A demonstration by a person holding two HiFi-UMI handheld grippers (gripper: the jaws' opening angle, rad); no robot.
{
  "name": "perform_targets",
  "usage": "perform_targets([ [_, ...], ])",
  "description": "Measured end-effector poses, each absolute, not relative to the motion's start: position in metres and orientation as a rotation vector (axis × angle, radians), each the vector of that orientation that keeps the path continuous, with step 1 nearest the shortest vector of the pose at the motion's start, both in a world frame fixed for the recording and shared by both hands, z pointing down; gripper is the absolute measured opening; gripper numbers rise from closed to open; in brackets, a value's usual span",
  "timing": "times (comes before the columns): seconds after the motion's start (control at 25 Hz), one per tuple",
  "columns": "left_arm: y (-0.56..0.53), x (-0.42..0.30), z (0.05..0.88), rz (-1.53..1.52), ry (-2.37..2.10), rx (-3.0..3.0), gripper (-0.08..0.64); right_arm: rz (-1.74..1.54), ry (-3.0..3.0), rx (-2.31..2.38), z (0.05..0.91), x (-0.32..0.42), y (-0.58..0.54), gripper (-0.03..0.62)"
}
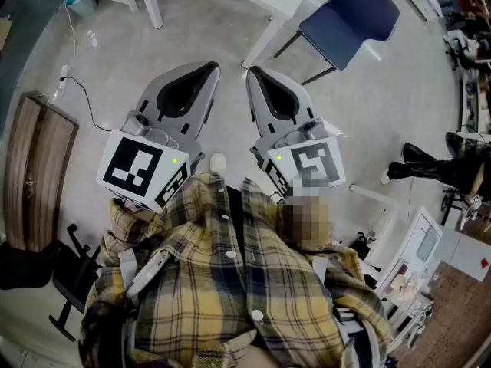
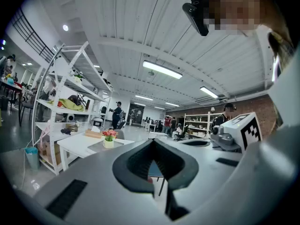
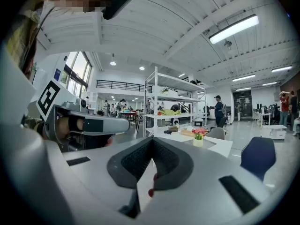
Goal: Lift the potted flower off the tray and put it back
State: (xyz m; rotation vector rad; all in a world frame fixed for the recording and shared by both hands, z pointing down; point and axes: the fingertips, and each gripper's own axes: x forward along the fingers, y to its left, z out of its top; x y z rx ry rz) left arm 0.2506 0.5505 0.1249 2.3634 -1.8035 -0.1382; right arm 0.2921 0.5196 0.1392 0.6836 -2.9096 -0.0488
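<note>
One potted flower (image 2: 108, 136) upright on one grey tray (image 2: 97, 147), far off on the white tabletop (image 2: 77, 149); one blue chair (image 1: 349, 14) to its right. Near the body, two side by side: left gripper (image 2: 152, 142) and right gripper (image 3: 152, 141), each pressed together, pinching nothing

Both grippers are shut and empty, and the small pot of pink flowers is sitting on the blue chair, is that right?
Not quite. The small cream pot of pink flowers stands on the flat grey tray on the white table, not on the blue chair. The right gripper view shows this. The rest holds.
</note>
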Motion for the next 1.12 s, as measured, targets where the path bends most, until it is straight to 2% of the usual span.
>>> perform_targets([
  [0.8,0.538,0.287,0.124,-0.165,-1.907,2.309,0.008,-0.047,-2.935,0.635,0.142,0.338,0.503,-0.003],
  [1.12,0.522,0.259,0.132,-0.156,-1.954,2.259,0.008,-0.013,-2.942,0.587,0.152,0.316,0.486,-0.003],
])
